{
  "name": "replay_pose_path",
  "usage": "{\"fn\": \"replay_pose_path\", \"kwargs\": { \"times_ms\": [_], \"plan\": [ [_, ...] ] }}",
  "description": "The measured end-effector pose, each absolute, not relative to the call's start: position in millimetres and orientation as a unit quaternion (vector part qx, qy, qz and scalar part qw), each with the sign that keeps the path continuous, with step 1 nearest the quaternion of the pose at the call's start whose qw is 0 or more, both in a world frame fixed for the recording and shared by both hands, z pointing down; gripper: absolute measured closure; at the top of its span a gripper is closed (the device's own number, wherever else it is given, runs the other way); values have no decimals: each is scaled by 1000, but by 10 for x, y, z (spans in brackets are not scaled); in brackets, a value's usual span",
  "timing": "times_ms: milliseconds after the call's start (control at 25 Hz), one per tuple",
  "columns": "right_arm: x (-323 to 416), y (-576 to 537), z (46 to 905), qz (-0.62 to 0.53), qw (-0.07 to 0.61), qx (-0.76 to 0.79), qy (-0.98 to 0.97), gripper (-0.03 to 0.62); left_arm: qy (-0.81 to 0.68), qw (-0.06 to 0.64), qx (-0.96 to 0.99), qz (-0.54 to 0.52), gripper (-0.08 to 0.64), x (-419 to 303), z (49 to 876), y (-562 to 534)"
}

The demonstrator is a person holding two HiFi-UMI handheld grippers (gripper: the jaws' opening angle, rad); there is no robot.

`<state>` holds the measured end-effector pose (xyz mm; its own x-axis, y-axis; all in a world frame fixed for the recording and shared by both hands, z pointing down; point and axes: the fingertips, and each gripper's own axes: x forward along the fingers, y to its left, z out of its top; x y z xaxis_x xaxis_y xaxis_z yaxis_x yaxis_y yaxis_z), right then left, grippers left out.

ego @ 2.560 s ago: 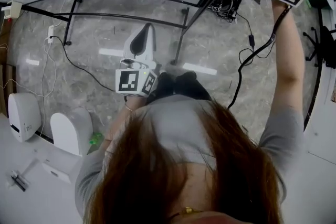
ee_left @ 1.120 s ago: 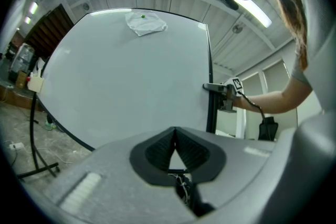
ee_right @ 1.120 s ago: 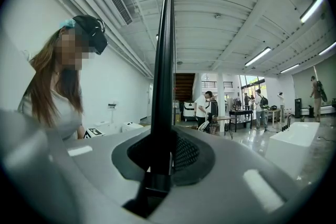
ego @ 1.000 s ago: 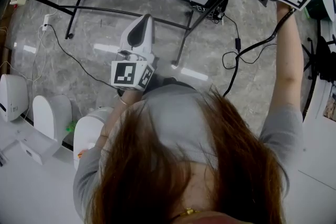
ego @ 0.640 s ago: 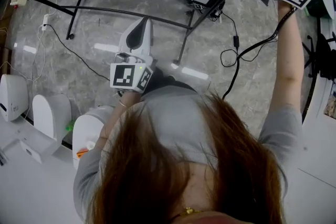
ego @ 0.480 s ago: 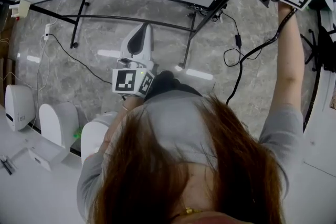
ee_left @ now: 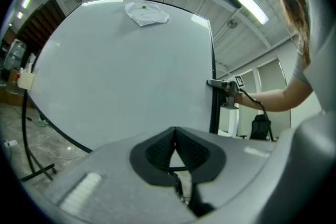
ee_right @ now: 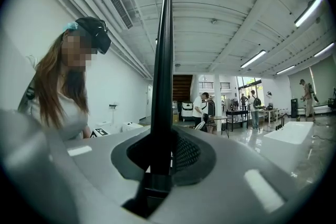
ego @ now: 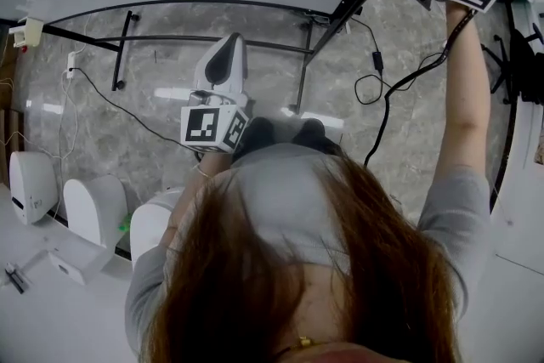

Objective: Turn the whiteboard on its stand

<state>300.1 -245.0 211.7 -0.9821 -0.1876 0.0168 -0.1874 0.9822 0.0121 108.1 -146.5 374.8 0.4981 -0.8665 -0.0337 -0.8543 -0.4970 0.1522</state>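
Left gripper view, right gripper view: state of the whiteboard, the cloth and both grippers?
whiteboard: face blank, side edge clamped.
cloth: crumpled, on the board's face near its top.
left gripper: jaws together, nothing between them.
right gripper: jaws shut on the whiteboard's black edge.

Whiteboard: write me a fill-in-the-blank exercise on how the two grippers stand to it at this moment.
1. The right gripper is ____ on the black side edge of the whiteboard.
2. The left gripper faces the board's white face, its jaws together with ____ between them.
3. A crumpled white cloth sits near the board's ____ edge.

Missing words: shut; nothing; top.
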Motion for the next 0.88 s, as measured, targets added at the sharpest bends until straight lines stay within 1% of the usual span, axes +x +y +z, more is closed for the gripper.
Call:
{"fn": "replay_pose_path", "kwargs": {
  "times_ms": [120, 360, 880],
  "plan": [
    [3266, -2349, 2154, -1, 8, 81, -997, 537, -501, 53, 862, -54, 557, 1502, 3671, -1400],
    [3259, -2326, 2175, 8, 12, 68, -998, 538, -494, 52, 866, -49, 557, 1855, 3611, -1421],
    [3172, -2285, 2125, -16, 26, 50, -998, 538, -485, 65, 870, -54, 558, 2088, 3711, -1440]
  ]
}}
